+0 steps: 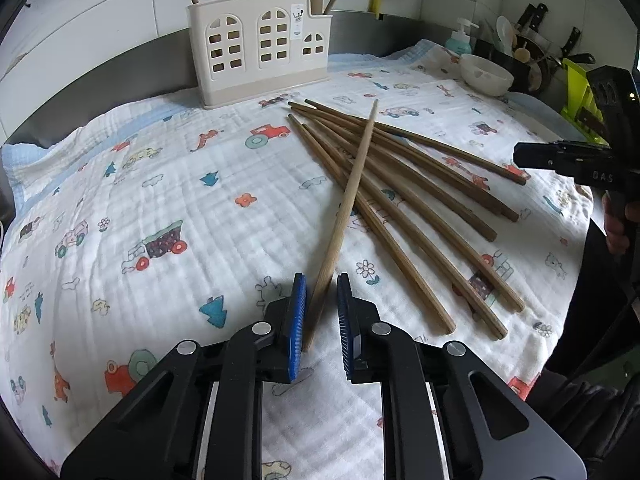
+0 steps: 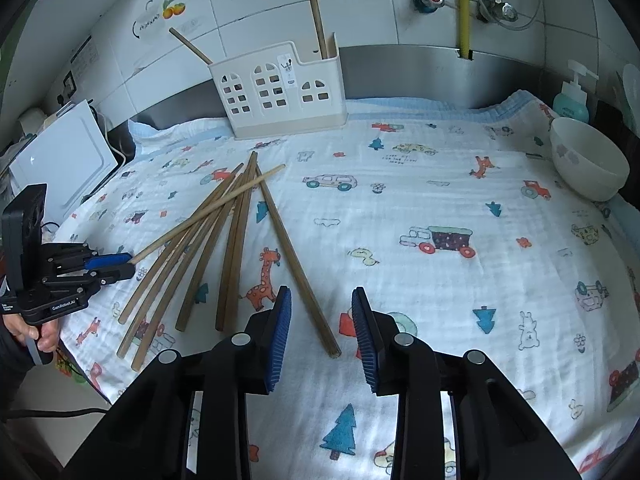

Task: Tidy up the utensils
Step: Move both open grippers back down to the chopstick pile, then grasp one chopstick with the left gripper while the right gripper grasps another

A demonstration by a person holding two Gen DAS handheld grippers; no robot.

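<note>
Two tongs near cloth edge; right perhaps ungripped.

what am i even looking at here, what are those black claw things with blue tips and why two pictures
Those are hand-held tongs: a person grips one in each hand, and each carries a wide-angle camera looking along its two blue-padded fingers. One picture comes from the left tongs, the other from the right tongs.

On a printed cloth lie loose brown chopsticks. Behind stands a cream holder with a couple of sticks already in it, and a white bowl sits to the right.

The left tongs have a pale chopstick between their pads, its near end low and its far end resting across the pile; one pad touches it, the other shows a small gap. The right tongs are open around the end of one brown chopstick, not gripping yet.
</note>
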